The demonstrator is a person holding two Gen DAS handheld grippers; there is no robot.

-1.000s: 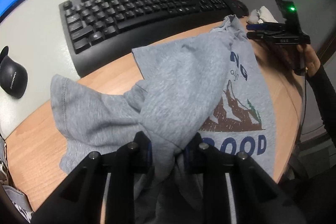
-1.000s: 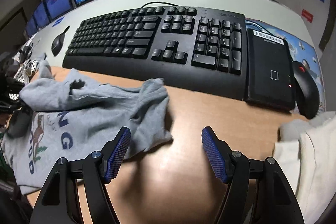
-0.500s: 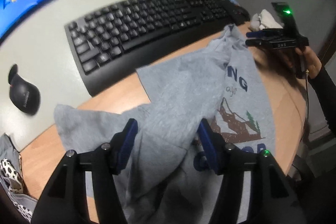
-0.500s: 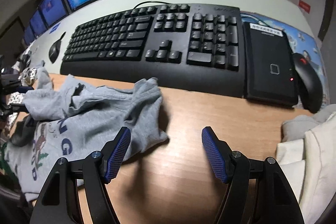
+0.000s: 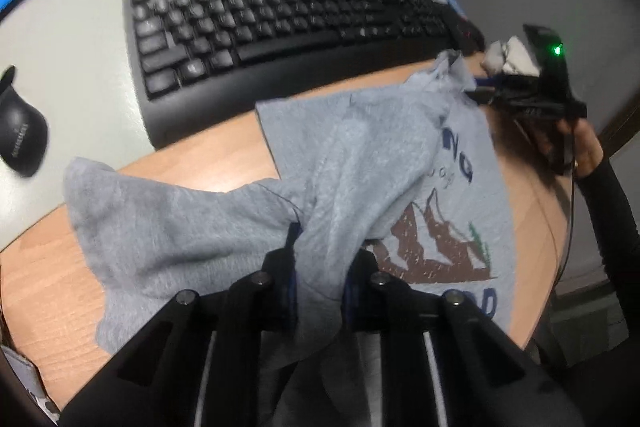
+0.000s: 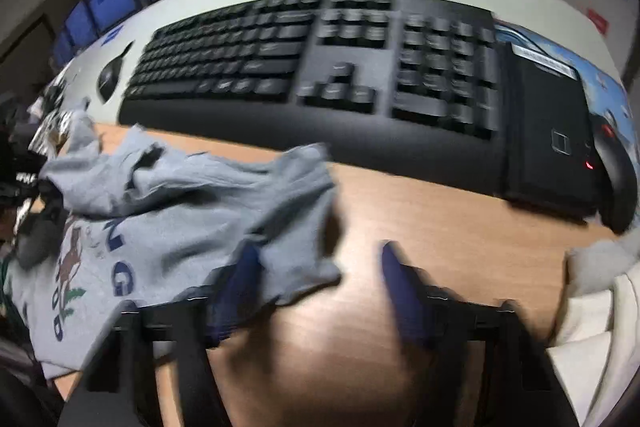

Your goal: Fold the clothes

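1. Left wrist view: the left gripper (image 5: pixel 320 267) is pinched on a bunch of the grey shirt (image 5: pixel 360 163), which lies crumpled on the wooden desk (image 5: pixel 208 155) in front of the keyboard (image 5: pixel 280 27). Half a second ago its jaws stood wide over the cloth; now they are closed on it. To do this well, I judge it should lift only a little, so the cloth pulls flat without dragging the print side

2. Right wrist view: the right gripper (image 6: pixel 316 267) is wide, holding nothing, its left finger (image 6: pixel 240 275) at the shirt's (image 6: pixel 192 211) near corner and its right one over bare desk (image 6: pixel 440 211). The frame is blurred; compared with half a second ago it sits closer to the corner. It should slide under the hem (image 6: pixel 308 279) before closing, taking one layer. A beige garment (image 6: pixel 600 307) lies at the right edge
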